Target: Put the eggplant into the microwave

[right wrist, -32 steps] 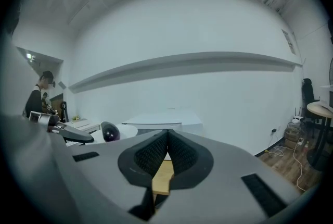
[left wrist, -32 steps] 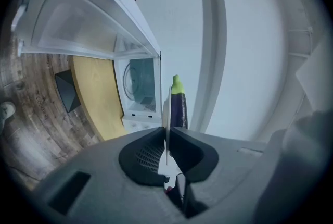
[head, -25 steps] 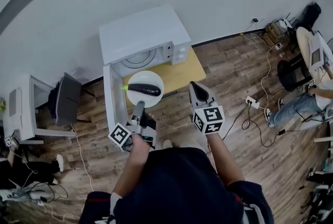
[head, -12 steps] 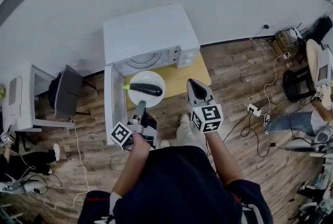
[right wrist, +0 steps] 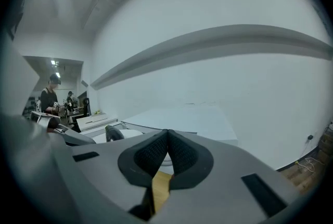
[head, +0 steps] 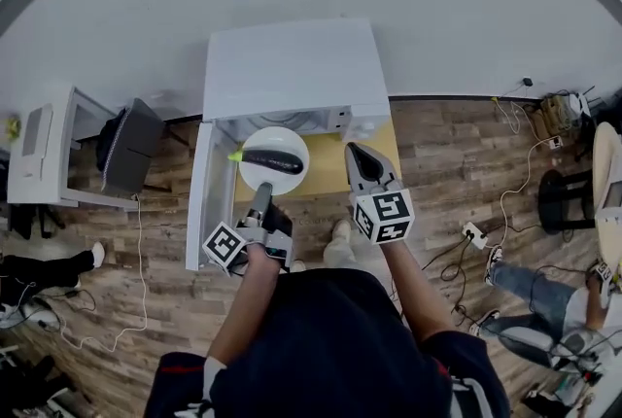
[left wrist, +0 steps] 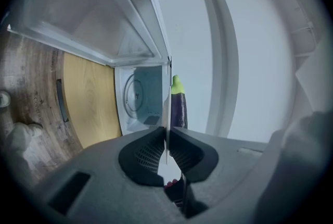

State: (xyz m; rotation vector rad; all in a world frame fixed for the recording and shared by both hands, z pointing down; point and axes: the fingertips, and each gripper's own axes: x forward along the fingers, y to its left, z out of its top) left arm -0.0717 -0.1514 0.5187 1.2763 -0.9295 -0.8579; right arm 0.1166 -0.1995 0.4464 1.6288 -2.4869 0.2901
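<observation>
- The eggplant [head: 272,159] lies on its side across a white plate [head: 288,140]. Its green stem end points toward the open door [head: 199,202] on the microwave's left.
- Plate and eggplant hang just in front of the microwave [head: 292,66] opening and are not yet inside.
- Our left gripper [head: 260,198] is clamped on the plate's rim on the side away from the microwave. In the left gripper view the rim runs edge-on between the closed pads. The eggplant [left wrist: 179,109] lies beyond them, and the microwave's glass turntable [left wrist: 135,95] is a little further on.
- Our right gripper [head: 356,154] has its jaws pressed together on nothing. It hovers beside the plate, over the yellow tabletop [head: 326,175] in front of the microwave.
- We judge the step in hand to be carrying the plate into the microwave.
- The grip is on one edge only, so the load hangs out from the pads. We should hold the plate level, or the round eggplant may roll off.
- We should go straight in, keeping the plate clear above the opening's lower lip and away from the door.
- We should centre the plate on the turntable and let go only once it rests there.
- The right gripper should stay out of the microwave's opening meanwhile.
</observation>
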